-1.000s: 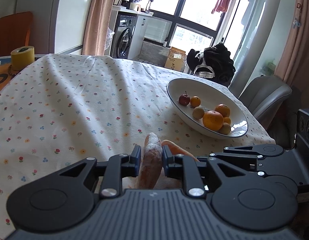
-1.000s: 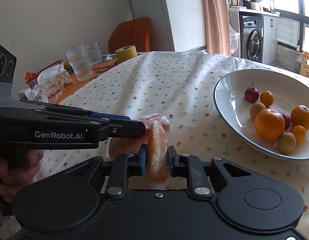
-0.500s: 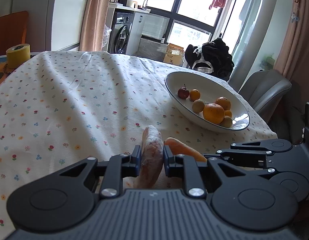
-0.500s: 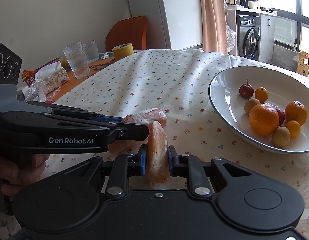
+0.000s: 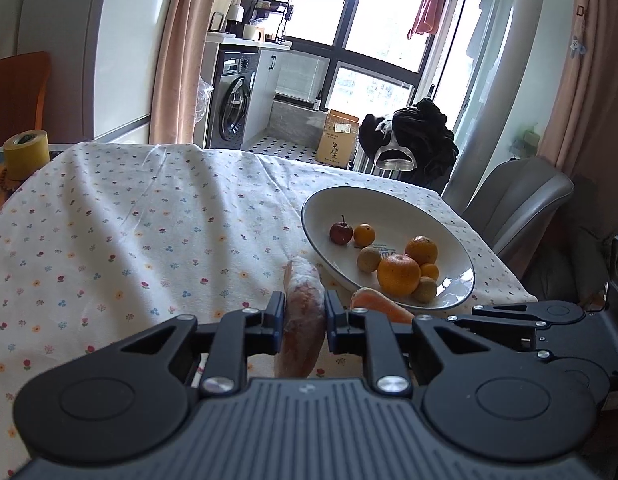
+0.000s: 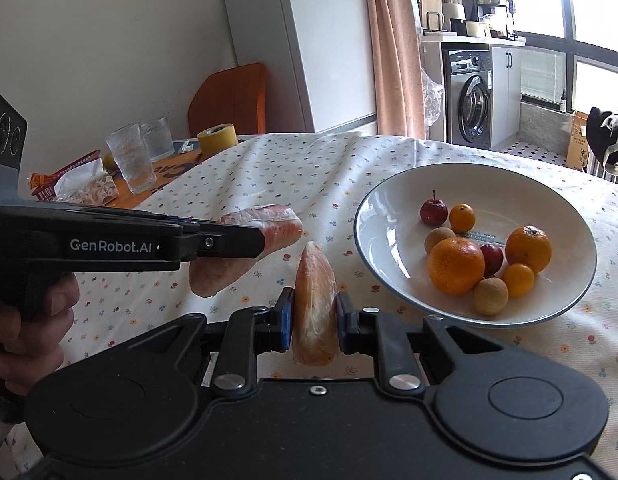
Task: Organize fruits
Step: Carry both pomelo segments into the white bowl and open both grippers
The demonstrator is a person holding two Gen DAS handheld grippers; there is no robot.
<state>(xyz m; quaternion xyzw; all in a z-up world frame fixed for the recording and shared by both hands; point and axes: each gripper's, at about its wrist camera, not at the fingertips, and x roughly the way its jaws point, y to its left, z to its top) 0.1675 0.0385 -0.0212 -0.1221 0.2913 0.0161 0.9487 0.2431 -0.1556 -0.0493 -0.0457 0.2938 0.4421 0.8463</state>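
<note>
Now, bowl (image 6: 369,236): white, on my flowery cloth (image 5: 129,220), with oranges (image 6: 455,266), a red fruit (image 6: 433,212) and small brown fruits (image 6: 489,296) inside.
Left gripper (image 5: 305,318): squeezing a wrapped orange piece (image 5: 303,312) above the cloth.
Right gripper (image 6: 315,312): squeezing another wrapped piece (image 6: 315,304), near the bowl.

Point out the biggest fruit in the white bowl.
The large orange at the front of the white bowl, beside a tan round fruit. It is clearly bigger than the other orange behind it.
</note>
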